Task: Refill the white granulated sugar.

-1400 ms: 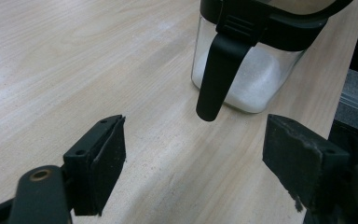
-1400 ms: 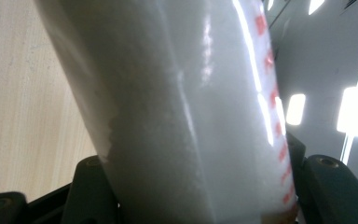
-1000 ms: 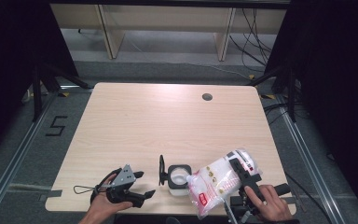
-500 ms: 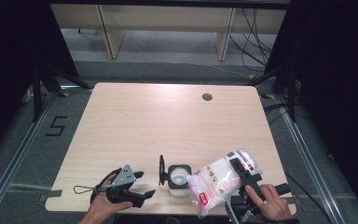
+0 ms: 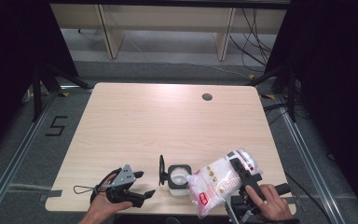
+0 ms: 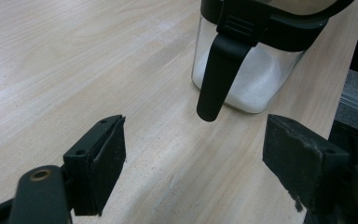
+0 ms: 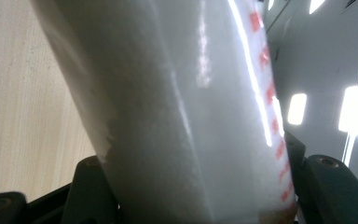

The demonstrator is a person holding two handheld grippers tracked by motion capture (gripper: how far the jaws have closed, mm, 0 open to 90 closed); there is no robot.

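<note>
A square glass jar (image 5: pixel 177 177) with a black rim holds white grains and stands near the table's front edge; its black lid (image 5: pixel 161 170) is flipped open to the left. In the left gripper view the jar (image 6: pixel 249 84) and its hanging black latch (image 6: pixel 216 77) lie just ahead. My left gripper (image 5: pixel 142 186) is open, left of the jar, with nothing between its pads (image 6: pixel 107 158). My right gripper (image 5: pixel 242 175) is shut on a clear bag of white grains (image 5: pixel 219 184) with red print, tilted with its low end toward the jar. The bag (image 7: pixel 182 112) sits between the right jaws.
The light wooden table (image 5: pixel 168 121) has a round cable hole (image 5: pixel 207 97) at the back right. Dark floor with cables and metal rails surrounds the table. A "5" is marked on the floor (image 5: pixel 56 126) at the left.
</note>
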